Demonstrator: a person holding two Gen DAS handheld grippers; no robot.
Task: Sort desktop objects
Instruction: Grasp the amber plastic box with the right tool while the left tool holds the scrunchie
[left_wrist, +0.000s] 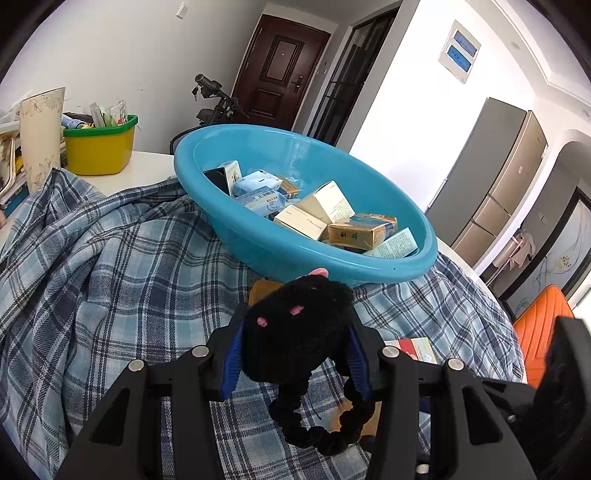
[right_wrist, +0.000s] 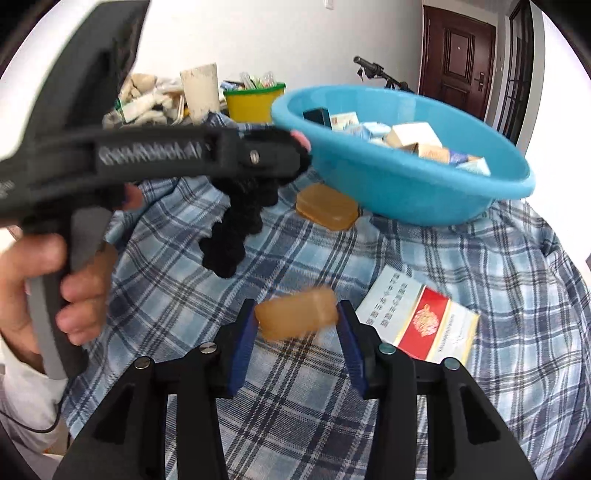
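Desktop objects for sorting lie on a plaid cloth (right_wrist: 332, 398) that covers the worktop, and two of them are already held. At the left, the left gripper (left_wrist: 295, 350) is clenched on a black plush toy (left_wrist: 299, 328) with pink marks; its blue fingers (left_wrist: 231, 363) press into the pile on both sides, and a chenille loop hangs free beneath. The toy is judged light, soft and compressible, so a grip across the body should hold, but the dangling loop can snag on a rim. In the right wrist view a person's hand (right_wrist: 48, 280) holds this tool from the left edge. Further right, the right gripper (right_wrist: 295, 321) grasps an amber soap-like block (right_wrist: 297, 314) across its short ends, clear of the cloth; the block is blurred. It is judged stiff, denser than the toy and probably slick, so the pads should sit square on the flat ends. A second amber block (right_wrist: 327, 210) lies on the cloth just beside the base of the blue basin (right_wrist: 406, 199). The basin already carries small cartons (left_wrist: 328, 210) and sits tilted on bunched cloth, so it may shift if pushed. To the right, a red and white carton (right_wrist: 424, 325) lies flat, near the right fingers. Open cloth in the centre gives room to move; the cloth falls away over the worktop's edge on the right. A yellow bin (left_wrist: 99, 147) stands at the far left.
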